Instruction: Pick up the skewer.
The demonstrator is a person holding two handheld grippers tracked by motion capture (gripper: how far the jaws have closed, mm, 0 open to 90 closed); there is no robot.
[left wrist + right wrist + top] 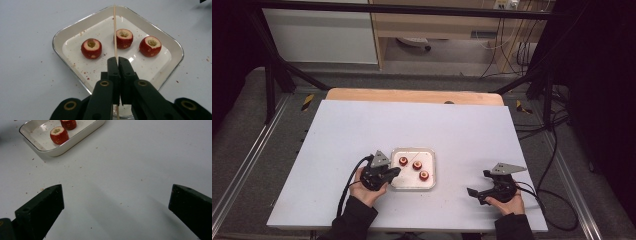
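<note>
- Lying on the white table (337, 150), the white tray (75, 30) is cut off at its near corner by the left gripper's own jaws in the left gripper view, and by the frame's top edge in the right gripper view.
- Three cored red fruits (91, 48) sit in a row inside the tray.
- The left gripper (117, 65), over the tray's near corner, is clamped tight on a thin wooden skewer (115, 30) that runs across the tray.
- The right gripper (116, 202), well apart from the tray, gapes wide, holding nothing.
</note>
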